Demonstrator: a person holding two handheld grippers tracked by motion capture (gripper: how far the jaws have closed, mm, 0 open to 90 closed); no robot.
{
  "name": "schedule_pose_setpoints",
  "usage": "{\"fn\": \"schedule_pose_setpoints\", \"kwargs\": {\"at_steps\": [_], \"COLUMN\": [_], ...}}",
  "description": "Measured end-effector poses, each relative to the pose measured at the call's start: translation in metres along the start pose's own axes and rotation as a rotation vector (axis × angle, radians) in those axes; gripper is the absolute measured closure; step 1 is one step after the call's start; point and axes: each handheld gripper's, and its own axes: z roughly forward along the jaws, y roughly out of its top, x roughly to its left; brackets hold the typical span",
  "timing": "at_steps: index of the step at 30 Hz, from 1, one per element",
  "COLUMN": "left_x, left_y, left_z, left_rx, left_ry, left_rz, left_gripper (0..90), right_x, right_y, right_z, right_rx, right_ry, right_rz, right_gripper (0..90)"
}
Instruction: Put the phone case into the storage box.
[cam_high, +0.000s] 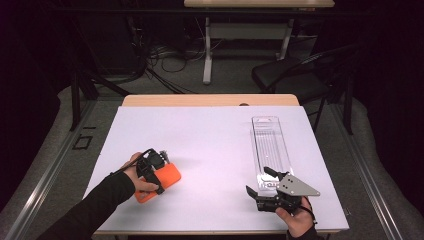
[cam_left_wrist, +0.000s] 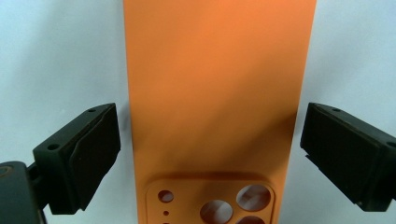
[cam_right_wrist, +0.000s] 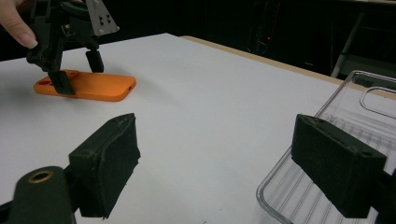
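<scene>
An orange phone case (cam_high: 170, 176) lies flat, camera cut-outs up, at the front left of the white table (cam_high: 210, 145). My left gripper (cam_high: 156, 172) points down over it. In the left gripper view the case (cam_left_wrist: 215, 93) runs between the jaws of the open left gripper (cam_left_wrist: 210, 154), with a thin gap on each side. A clear plastic tray (cam_high: 270, 145) lies lengthwise at the right. My right gripper (cam_high: 257, 181) is open at its near end. In the right gripper view the right gripper (cam_right_wrist: 215, 158) has one jaw over the tray (cam_right_wrist: 355, 107). The case (cam_right_wrist: 93, 86) and left gripper (cam_right_wrist: 78, 72) show farther off.
A strip of bare wood (cam_high: 210, 100) runs along the table's far edge. Behind the table are a black chair (cam_high: 295, 75) at the right, loose cables (cam_high: 165, 65) on the floor and another desk's legs (cam_high: 207, 50).
</scene>
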Motion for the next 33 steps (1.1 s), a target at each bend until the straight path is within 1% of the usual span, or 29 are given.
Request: {"fn": "schedule_pose_setpoints", "kwargs": {"at_steps": [3,4,7,10,12,13,17,19,21,22,23,26,33], "left_x": [-0.001,-0.0005,-0.002,-0.0027,-0.0023,-0.0025,-0.0014,-0.0002,0.001,0.001,0.0011,0.0,0.0004], "left_y": [0.001,0.0014,0.0024,0.0031,0.0037,0.0039,0.0037,0.0031,0.0021,0.0015,0.0013,0.0018,0.0011], "left_z": [0.0016,0.0017,0.0038,0.005,0.005,0.0052,0.0047,0.004,0.0031,0.0032,0.0033,0.0035,0.0037], "left_rx": [0.004,0.013,0.018,0.021,0.023,0.021,0.024,0.014,0.006,-0.001,-0.004,0.006,0.0], "left_ry": [-0.001,-0.004,-0.007,-0.007,-0.002,-0.002,-0.003,0.0,-0.006,-0.013,-0.015,-0.003,-0.007], "left_rz": [0.0,0.008,0.005,0.005,0.014,0.008,0.01,0.008,-0.001,-0.011,-0.013,-0.004,-0.005], "left_gripper": [5.1,5.1,5.4,7.2,8.1,8.4,10.0,12.1,14.8,14.9,15.0,15.0,14.9], "right_x": [0.0002,0.0002,0.0001,-0.0002,-0.0003,-0.0003,-0.0003,-0.0002,-0.0003,-0.0003,-0.0002,-0.0002,-0.0002], "right_y": [-0.0002,-0.0003,-0.0003,-0.0005,-0.0006,-0.0006,-0.0009,-0.0009,-0.001,-0.001,-0.0011,-0.0012,-0.0013], "right_z": [0.0001,0.0002,0.0001,0.0003,0.0004,0.0004,0.0008,0.0009,0.001,0.0011,0.001,0.0012,0.0013], "right_rx": [0.001,0.001,0.001,0.002,0.002,0.003,0.001,0.001,0.003,0.003,0.004,0.004,0.005], "right_ry": [0.0,0.0,0.0,0.0,-0.002,-0.001,-0.001,0.0,0.001,0.001,0.002,0.002,0.002], "right_rz": [0.004,0.004,0.002,0.003,0.002,0.002,0.003,0.003,0.003,0.003,0.004,0.005,0.007], "right_gripper": [14.1,14.1,14.1,14.1,14.1,14.1,14.1,14.1,14.1,14.1,14.1,14.1,14.1]}}
